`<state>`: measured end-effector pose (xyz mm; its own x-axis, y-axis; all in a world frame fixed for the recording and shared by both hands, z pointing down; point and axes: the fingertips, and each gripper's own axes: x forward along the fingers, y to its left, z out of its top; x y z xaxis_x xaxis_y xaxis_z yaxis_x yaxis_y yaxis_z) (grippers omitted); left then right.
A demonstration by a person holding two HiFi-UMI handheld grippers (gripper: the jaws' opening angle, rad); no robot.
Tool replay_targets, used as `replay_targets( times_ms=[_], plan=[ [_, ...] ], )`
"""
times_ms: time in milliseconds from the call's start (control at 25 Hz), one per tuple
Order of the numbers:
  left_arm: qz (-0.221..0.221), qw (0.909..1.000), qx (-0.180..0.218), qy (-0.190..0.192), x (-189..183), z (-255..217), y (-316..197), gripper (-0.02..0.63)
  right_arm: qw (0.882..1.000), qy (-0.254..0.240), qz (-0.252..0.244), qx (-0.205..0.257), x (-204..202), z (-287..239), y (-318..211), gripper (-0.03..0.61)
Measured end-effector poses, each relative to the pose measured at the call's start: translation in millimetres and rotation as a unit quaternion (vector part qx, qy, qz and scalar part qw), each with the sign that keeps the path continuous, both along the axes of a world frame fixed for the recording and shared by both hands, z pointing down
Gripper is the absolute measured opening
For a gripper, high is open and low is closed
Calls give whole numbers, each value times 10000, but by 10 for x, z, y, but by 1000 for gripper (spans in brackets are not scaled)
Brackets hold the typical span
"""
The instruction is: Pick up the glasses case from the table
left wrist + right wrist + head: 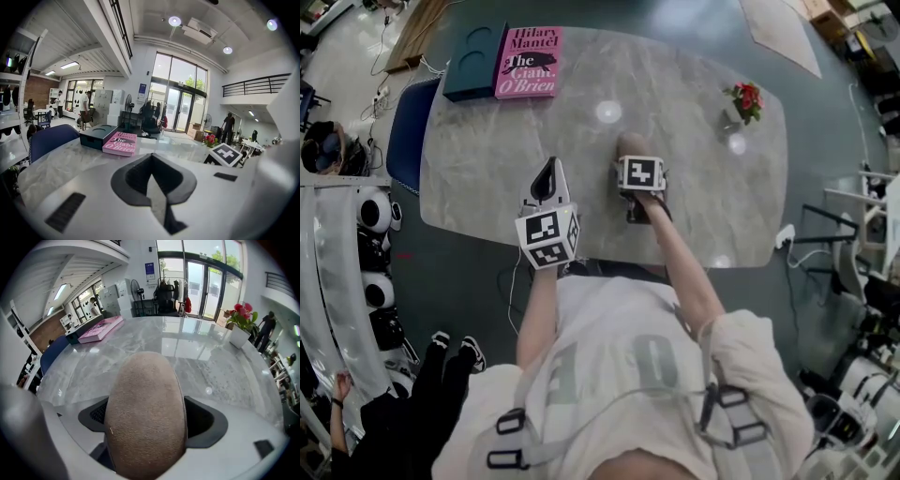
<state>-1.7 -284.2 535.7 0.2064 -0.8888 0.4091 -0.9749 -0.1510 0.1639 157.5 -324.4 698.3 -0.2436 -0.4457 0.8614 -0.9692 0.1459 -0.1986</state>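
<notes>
The glasses case [145, 413] is a tan, suede-like oval pod. My right gripper [146, 420] is shut on it, the case sticking out forward between the jaws above the marble table [211, 362]. In the head view the case [630, 144] shows just beyond the right gripper [636, 167], over the table's middle. My left gripper [549, 180] hovers over the near part of the table [487, 178], to the left of the right one. Its jaws are closed together with nothing between them, as the left gripper view [151, 174] shows.
A pink book [528, 62] and a dark teal box [473, 63] lie at the table's far left. A small pot of red flowers [743, 101] stands at the far right. A blue chair [408, 131] is at the left edge. A person's legs [441, 375] stand at lower left.
</notes>
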Motion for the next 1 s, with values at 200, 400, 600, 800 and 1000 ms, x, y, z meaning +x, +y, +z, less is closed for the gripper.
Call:
replay_targets(
  times_ms=[200, 400, 600, 800, 1000],
  plan=[
    [28, 10000, -49, 8, 35, 28, 23, 3, 9992, 310, 199, -153, 153, 35, 109, 423],
    [27, 10000, -37, 0, 11, 27, 28, 3, 9988, 411, 263, -106, 209, 41, 86, 420],
    [-9, 10000, -27, -12, -41, 10, 42, 3, 9992, 293, 233, -108, 173, 36, 97, 416],
    [-2, 10000, -33, -14, -50, 20, 47, 3, 9992, 324, 213, -69, 189, 27, 68, 411],
    [18, 10000, -43, 5, -35, 24, 79, 3, 9993, 346, 162, -4, 197, 7, 49, 408]
  ],
)
